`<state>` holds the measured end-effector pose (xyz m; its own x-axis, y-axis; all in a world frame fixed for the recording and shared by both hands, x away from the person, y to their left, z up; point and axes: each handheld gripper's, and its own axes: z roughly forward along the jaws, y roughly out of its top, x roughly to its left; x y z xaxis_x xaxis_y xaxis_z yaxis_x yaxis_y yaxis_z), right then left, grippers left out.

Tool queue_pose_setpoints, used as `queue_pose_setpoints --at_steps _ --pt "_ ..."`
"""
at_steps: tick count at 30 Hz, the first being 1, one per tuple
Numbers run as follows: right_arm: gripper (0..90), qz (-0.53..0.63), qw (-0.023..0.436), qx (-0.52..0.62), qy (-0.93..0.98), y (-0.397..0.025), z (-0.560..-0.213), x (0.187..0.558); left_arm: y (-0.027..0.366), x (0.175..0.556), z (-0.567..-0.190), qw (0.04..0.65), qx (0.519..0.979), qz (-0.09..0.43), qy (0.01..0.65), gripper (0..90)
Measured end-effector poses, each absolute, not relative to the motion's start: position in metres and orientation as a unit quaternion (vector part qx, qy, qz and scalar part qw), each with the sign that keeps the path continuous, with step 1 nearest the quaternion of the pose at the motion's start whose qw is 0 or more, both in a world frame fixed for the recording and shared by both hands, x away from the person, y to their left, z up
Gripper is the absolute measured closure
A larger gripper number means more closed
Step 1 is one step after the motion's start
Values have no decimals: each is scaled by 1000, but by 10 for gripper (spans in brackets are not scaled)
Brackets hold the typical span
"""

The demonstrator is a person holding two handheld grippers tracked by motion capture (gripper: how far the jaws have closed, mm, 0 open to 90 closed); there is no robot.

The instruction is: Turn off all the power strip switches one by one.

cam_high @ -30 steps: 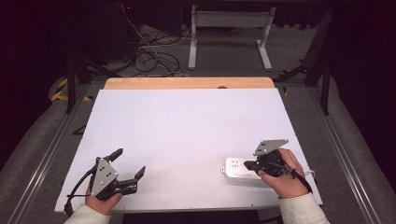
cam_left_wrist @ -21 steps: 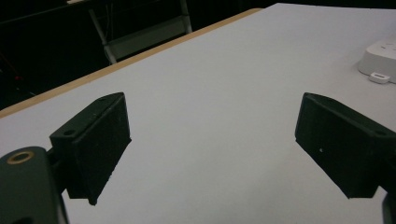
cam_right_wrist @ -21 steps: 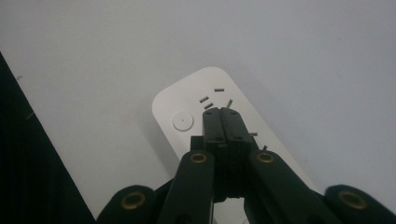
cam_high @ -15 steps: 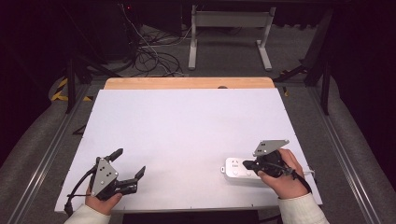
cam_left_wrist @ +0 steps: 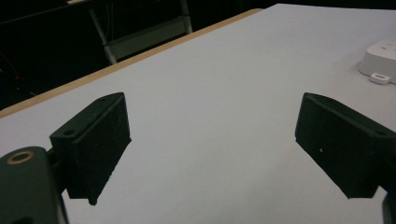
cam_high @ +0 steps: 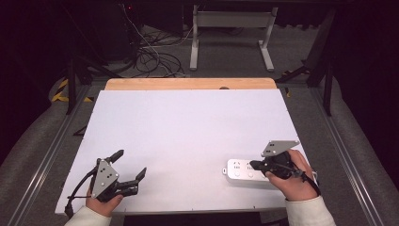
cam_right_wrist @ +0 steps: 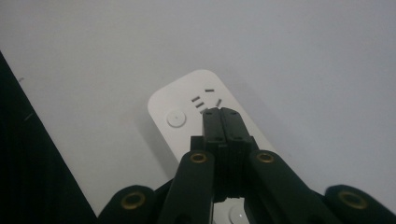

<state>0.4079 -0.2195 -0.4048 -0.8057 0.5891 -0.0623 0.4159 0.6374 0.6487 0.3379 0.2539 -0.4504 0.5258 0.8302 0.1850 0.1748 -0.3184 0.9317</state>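
A white power strip (cam_high: 242, 170) lies flat near the table's front right edge; in the right gripper view the strip (cam_right_wrist: 187, 109) shows a round button and socket slots. My right gripper (cam_high: 254, 165) hovers over the strip, jaws pressed together with nothing between them, tips (cam_right_wrist: 221, 113) above the sockets. At the front left, my left gripper (cam_high: 129, 165) rests low over the bare white tabletop, wide open and empty. In the left gripper view its own jaws stand far apart around my left gripper (cam_left_wrist: 212, 140), and the strip's end (cam_left_wrist: 380, 58) appears at far right.
The white table surface (cam_high: 188, 127) has a wooden strip (cam_high: 188, 84) along its far edge. Beyond it on the dark floor lie tangled cables (cam_high: 153, 61) and a grey metal stand (cam_high: 230, 33). Rails run along both sides of the table.
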Motion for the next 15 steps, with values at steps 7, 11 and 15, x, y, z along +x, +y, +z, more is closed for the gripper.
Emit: queue_pose_setpoints --at_steps 7,11,15 --pt "900 317 144 302 887 -241 -399 403 254 337 -450 473 734 347 343 109" --pt "900 314 142 311 886 -249 -400 400 253 337 -450 473 734 347 343 109" --pt "900 311 140 319 884 -256 -404 398 253 337 -450 473 734 347 344 109"
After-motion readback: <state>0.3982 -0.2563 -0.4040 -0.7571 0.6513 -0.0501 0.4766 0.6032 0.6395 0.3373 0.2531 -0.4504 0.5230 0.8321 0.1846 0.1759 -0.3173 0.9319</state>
